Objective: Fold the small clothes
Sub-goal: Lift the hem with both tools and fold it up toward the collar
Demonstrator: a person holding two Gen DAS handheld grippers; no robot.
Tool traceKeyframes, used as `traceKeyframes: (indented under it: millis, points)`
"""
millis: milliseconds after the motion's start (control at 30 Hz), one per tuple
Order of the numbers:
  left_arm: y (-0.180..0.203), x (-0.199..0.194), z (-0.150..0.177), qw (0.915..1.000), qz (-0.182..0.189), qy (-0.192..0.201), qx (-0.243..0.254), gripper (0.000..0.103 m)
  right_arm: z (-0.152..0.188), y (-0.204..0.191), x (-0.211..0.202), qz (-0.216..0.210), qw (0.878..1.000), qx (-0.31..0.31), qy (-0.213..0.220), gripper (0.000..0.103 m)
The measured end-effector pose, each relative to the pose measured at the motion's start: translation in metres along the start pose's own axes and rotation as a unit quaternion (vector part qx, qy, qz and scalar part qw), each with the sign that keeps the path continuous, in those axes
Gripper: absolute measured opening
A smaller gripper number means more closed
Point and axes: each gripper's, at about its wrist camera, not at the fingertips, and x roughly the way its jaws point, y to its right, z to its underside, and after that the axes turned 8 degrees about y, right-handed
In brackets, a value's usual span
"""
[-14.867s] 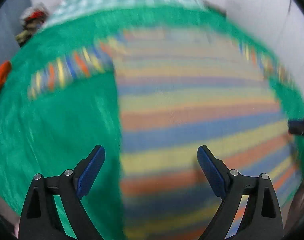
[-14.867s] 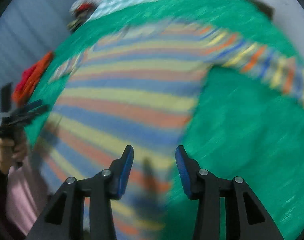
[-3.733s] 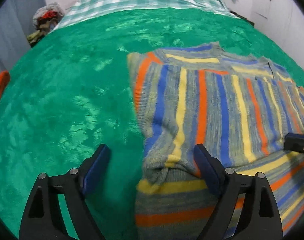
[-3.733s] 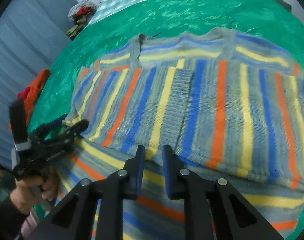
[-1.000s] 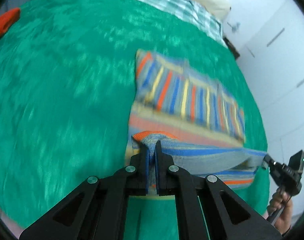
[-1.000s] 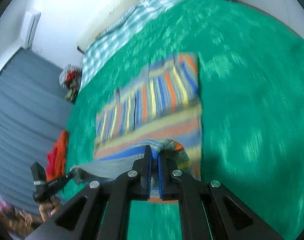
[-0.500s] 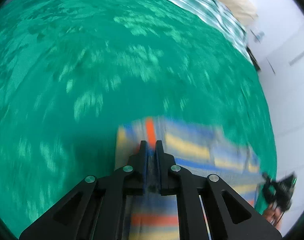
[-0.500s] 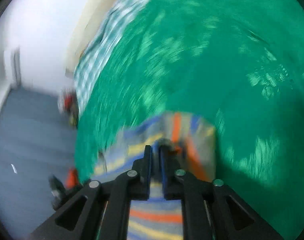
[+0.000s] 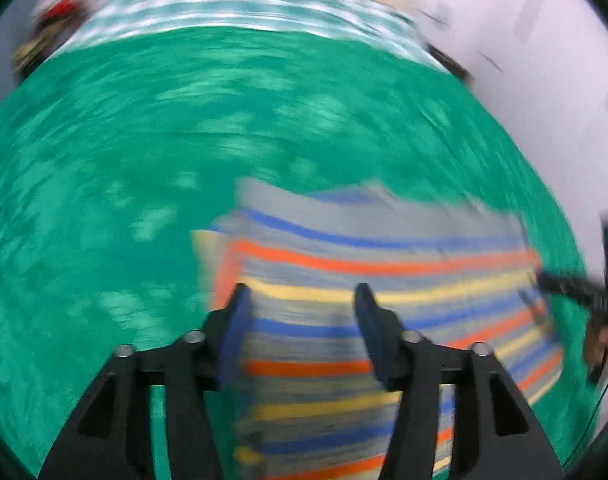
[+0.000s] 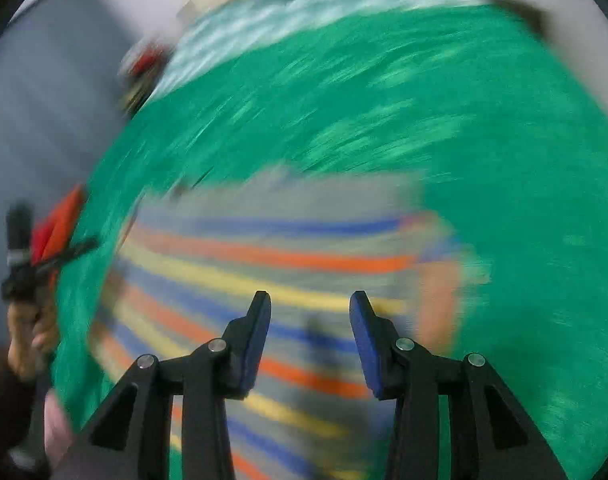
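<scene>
Green blanket (image 9: 104, 168) covers the bed, with a checked sheet (image 9: 240, 4) at its far end; both views are motion-blurred. On the blanket lies the striped sweater (image 9: 383, 256), folded into a flat block with bands of grey, blue, orange and yellow running across. A pile of clothes (image 10: 144, 68) sits off the bed's far left corner, and an orange garment (image 10: 62, 224) lies at its left edge. The left gripper (image 9: 302, 332) is angled down over the sweater's left edge, jaws spread and released, nothing between them. The right gripper (image 10: 309, 338) hovers likewise over the sweater's right part, jaws apart and empty. Each gripper shows at the rim of the other's view, held in a hand (image 10: 28, 332).
</scene>
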Motion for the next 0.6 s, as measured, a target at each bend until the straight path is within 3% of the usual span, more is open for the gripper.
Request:
traceKeyframes:
  millis: [67, 133, 200, 233, 300, 367, 467, 533, 567, 600]
  points:
    - [0.013, 0.025, 0.005, 0.9984, -0.042, -0.018, 0.032, 0.068, -0.005, -0.007, 0.023, 0.017, 1.000, -0.009, -0.006, 0.039]
    - [-0.005, 0.047, 0.008, 0.9948, -0.091, -0.047, 0.003, 0.066, -0.017, 0.007, 0.037, 0.086, 0.996, 0.019, 0.021, 0.036]
    - [-0.025, 0.037, 0.008, 0.9943, -0.083, -0.048, -0.046, 0.063, -0.021, 0.023, 0.026, 0.130, 0.987, 0.072, 0.055, 0.036]
    - [-0.029, 0.022, 0.009, 0.9952, -0.073, -0.033, -0.057, 0.064, -0.021, 0.024, 0.017, 0.130, 0.986, 0.079, 0.064, 0.037]
    - [-0.024, -0.008, 0.017, 0.9975, -0.062, -0.008, -0.032, 0.069, -0.011, 0.007, -0.011, 0.085, 0.992, 0.051, 0.074, 0.037]
    - [-0.012, -0.034, 0.037, 0.9987, -0.050, 0.006, 0.003, 0.069, 0.008, -0.017, -0.029, 0.048, 0.997, 0.005, 0.058, 0.037]
    - [0.000, -0.046, 0.079, 0.9986, -0.040, -0.004, 0.033, 0.068, 0.057, -0.051, -0.044, -0.004, 0.999, -0.051, 0.015, 0.036]
    - [0.002, -0.033, 0.105, 0.9952, -0.069, -0.042, 0.056, 0.053, 0.095, -0.058, -0.035, 0.011, 0.997, -0.072, -0.031, 0.033]
    - [-0.003, -0.028, 0.120, 0.9928, -0.086, -0.060, 0.058, 0.053, 0.117, -0.053, -0.027, 0.055, 0.994, -0.082, -0.056, 0.026]
    - [-0.010, -0.033, 0.127, 0.9941, -0.085, -0.045, 0.049, 0.053, 0.130, -0.051, -0.031, 0.066, 0.994, -0.077, -0.049, 0.024]
